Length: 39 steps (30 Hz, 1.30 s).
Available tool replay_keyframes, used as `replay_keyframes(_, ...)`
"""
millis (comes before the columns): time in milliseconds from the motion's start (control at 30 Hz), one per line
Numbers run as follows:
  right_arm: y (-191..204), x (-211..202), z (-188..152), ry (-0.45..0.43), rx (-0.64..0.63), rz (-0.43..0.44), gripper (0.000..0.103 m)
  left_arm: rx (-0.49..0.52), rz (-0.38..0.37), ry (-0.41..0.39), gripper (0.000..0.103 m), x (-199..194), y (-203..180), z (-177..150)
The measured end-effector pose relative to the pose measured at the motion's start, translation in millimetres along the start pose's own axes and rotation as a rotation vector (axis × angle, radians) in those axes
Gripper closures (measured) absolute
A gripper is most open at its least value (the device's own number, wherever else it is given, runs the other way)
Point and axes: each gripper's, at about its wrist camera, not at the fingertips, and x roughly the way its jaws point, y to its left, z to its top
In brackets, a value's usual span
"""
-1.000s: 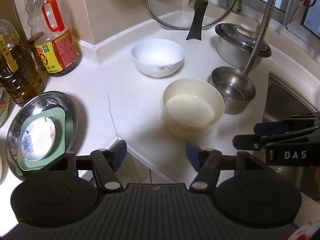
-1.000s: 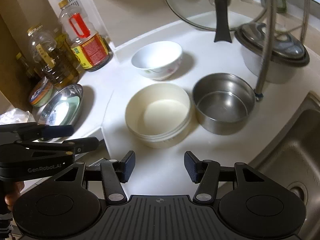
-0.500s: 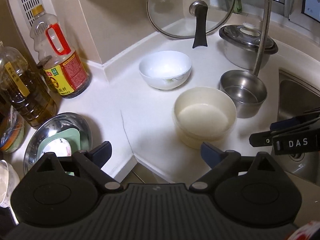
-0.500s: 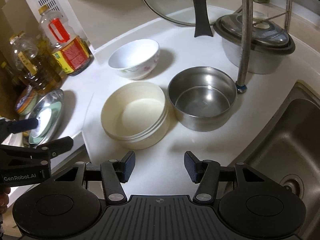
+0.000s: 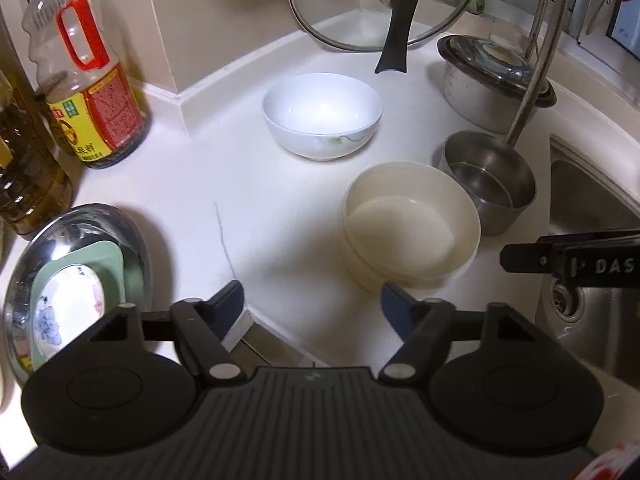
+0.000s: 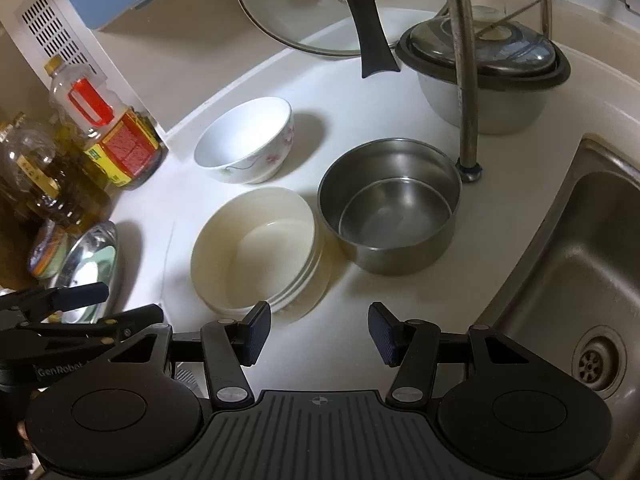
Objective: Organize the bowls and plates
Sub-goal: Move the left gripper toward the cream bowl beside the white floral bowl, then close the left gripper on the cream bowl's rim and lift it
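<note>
A white flowered bowl (image 5: pixel 322 114) (image 6: pixel 246 140) sits on the white counter near the back wall. A cream bowl (image 5: pixel 410 224) (image 6: pixel 256 250) stands in front of it, stacked on other dishes, beside a steel bowl (image 5: pixel 490 180) (image 6: pixel 390 204). At left a steel plate (image 5: pixel 24 276) (image 6: pixel 86 264) holds a green dish (image 5: pixel 120 264) and a small flowered saucer (image 5: pixel 66 314). My left gripper (image 5: pixel 312 300) is open and empty above the counter edge. My right gripper (image 6: pixel 319 330) is open and empty just in front of the cream bowl.
Oil bottles (image 5: pixel 86 80) (image 6: pixel 112 136) stand at the left. A glass lid (image 5: pixel 380 4) leans on the back wall. A lidded pot (image 6: pixel 486 76) and the tap pipe (image 6: pixel 466 80) stand at the right, beside the sink (image 6: pixel 580 280).
Both grippers have moved forward, closer to the bowls. The left gripper's jaws have narrowed from half a second ago. No dish has moved.
</note>
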Motion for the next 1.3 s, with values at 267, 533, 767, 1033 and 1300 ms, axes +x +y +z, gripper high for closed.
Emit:
replay_keyframes(267,7,16,10,0.002,0.020,-0.024,0.049,0.020,-0.048,-0.004,0.034,13,-4,22)
replay_keyframes(533,10,28,16,-0.003,0.035,-0.037,0.052,0.026,-0.087,0.031,0.056,38,-4,38)
replay_keyframes(767,9,40,20,0.016,0.052,-0.034,0.068,0.043,-0.109,0.051,0.069,49,-9,46)
replay_keyframes(1033,10,50,25,0.028,0.068,-0.025,0.080,0.028,-0.126,0.088,0.087,63,-9,51)
replay_keyframes(1300,14,56,29,0.039,0.044,-0.038,0.087,0.029,-0.127,0.103,0.092,69,-9,52)
